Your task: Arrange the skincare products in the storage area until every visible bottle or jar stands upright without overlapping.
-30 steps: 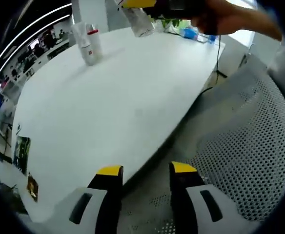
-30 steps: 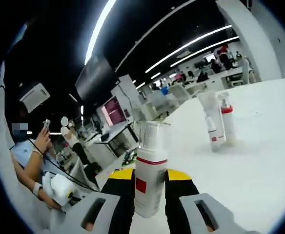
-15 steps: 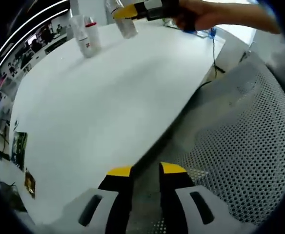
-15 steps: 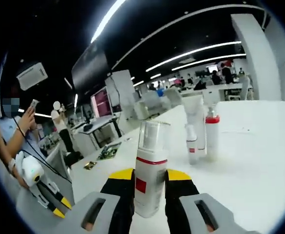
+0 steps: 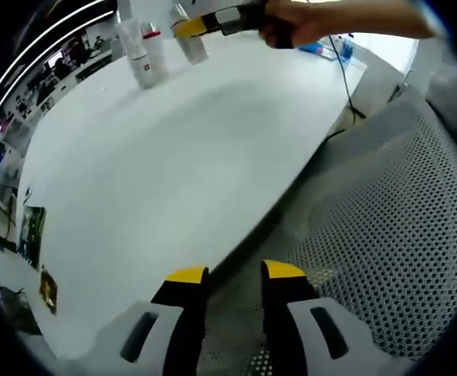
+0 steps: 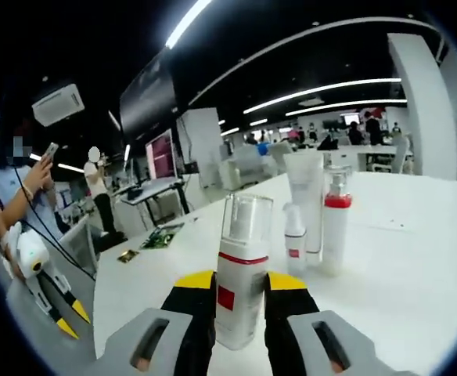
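While my right gripper point(image 6: 240, 283) is clamped on a clear-capped white bottle point(image 6: 241, 270) with a red band, held upright between the yellow-tipped jaws, I carry it just above the white table point(image 6: 416, 258) toward the group already standing there: a tall white tube point(image 6: 305, 200), a small white bottle point(image 6: 294, 240) in front of it and a red-collared pump bottle point(image 6: 334, 222) beside it, all upright and close together. My left gripper point(image 5: 230, 276) holds nothing, its jaws a little apart, hanging over the table's near edge above a perforated chair point(image 5: 401, 211). From there I can see my right hand point(image 5: 291, 17) far across the table, bringing the bottle in near the group. I judge this to be the placing step. Next I should lower the bottle onto bare tabletop just beside the others, without knocking them, and only then open the jaws.
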{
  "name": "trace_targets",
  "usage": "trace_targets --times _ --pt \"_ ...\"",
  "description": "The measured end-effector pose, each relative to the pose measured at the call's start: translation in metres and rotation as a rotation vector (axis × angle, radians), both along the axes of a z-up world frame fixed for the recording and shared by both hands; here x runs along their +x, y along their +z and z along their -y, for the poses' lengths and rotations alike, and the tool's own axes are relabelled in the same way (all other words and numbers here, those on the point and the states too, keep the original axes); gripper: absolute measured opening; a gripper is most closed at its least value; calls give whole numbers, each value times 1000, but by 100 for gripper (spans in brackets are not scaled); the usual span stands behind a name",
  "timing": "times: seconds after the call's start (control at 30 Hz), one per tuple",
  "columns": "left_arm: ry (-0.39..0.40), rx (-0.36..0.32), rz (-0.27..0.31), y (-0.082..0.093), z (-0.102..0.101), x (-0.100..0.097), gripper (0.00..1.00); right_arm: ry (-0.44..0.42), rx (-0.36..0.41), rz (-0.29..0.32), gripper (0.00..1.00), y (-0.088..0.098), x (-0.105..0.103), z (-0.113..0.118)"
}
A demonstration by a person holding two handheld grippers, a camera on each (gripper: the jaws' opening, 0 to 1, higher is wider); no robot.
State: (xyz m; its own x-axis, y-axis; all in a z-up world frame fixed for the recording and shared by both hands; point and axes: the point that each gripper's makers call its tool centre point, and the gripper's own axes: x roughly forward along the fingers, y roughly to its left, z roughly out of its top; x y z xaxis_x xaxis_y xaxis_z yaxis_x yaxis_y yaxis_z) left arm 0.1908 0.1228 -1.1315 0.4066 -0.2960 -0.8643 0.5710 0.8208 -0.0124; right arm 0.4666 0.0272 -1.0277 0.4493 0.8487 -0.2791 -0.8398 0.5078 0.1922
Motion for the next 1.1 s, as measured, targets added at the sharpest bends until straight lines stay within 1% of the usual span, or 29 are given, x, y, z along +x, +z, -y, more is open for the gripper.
trace_targets --times 0.1,0.23,0.27,0.37,0.43,0.53,0.57,0.63,0.67,0.73,0.77,0.87,1.0,1.1 --pt "2 4 0 -1 -1 0 27 13 -18 24 16 -7 6 -1" --pt "4 11 -3 -1 -2 0 27 20 -24 40 16 -13 12 -2" --pt "7 11 -1 -1 -2 0 27 22 -29 54 16 -15 15 -2" --pt "10 14 1 -1 -3 1 27 22 -20 74 16 -16 19 -1" --pt "9 21 -2 -2 -4 0 27 27 -33 119 16 -20 26 -1" --pt "14 22 -4 -2 -4 0 27 44 -54 139 16 -29 31 -2" --pt "15 22 -4 -2 -4 0 27 52 -70 164 16 -31 34 -2" --pt "16 24 -3 -2 -4 1 27 58 -78 173 16 -35 37 -3" --pt "16 24 -2 -2 -4 1 27 62 -81 187 16 -34 39 -4" --pt "14 25 -3 -2 -4 0 27 56 -64 195 16 -33 45 -4" --pt "15 26 -3 -2 -5 0 27 49 -43 192 16 -32 49 -5" --pt "15 27 -13 -4 -5 -1 26 41 -43 211 16 -34 57 -6" --pt "24 22 -25 -5 -5 -2 25 43 -60 230 16 -40 65 -9" --pt "24 30 -15 -4 -6 -1 25 38 -62 237 16 -43 69 -11"
